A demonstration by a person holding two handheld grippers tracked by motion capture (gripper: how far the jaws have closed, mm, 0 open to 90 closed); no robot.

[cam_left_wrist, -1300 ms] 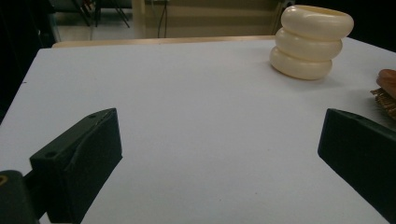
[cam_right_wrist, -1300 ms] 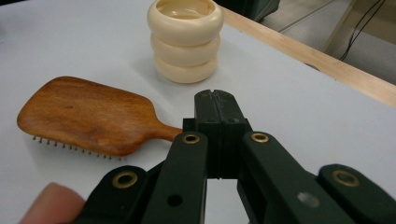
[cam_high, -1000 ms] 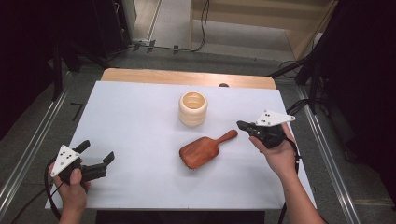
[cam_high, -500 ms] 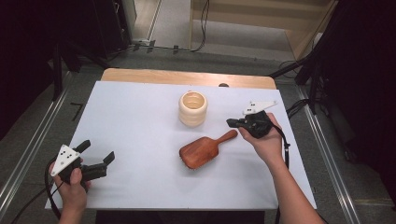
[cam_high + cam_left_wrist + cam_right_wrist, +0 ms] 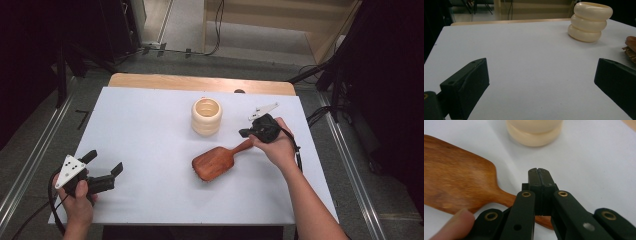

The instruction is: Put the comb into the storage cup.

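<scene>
A person is working at a white table (image 5: 150, 125), a two-jaw gripper in each hand. Seen from above, the left gripper (image 5: 104, 170) is resting near the table's front left corner, its jaws spread wide and holding nothing. The right gripper (image 5: 246, 133) is hovering over the handle of a wooden hairbrush (image 5: 215, 162) lying at mid-table, back side up.

The right gripper view is revealing what the high view cannot: the black jaws are pressed together, pads touching, with nothing between them, and the brush's smooth reddish-brown handle (image 5: 506, 197) is passing beneath them. A fingertip (image 5: 452, 223) is showing at that frame's lower left.

The left gripper view is catching the brush's bristles (image 5: 630, 53) at its right edge, and the cream-coloured cup (image 5: 590, 22), ribbed like three stacked rings, standing upright behind the brush.
</scene>
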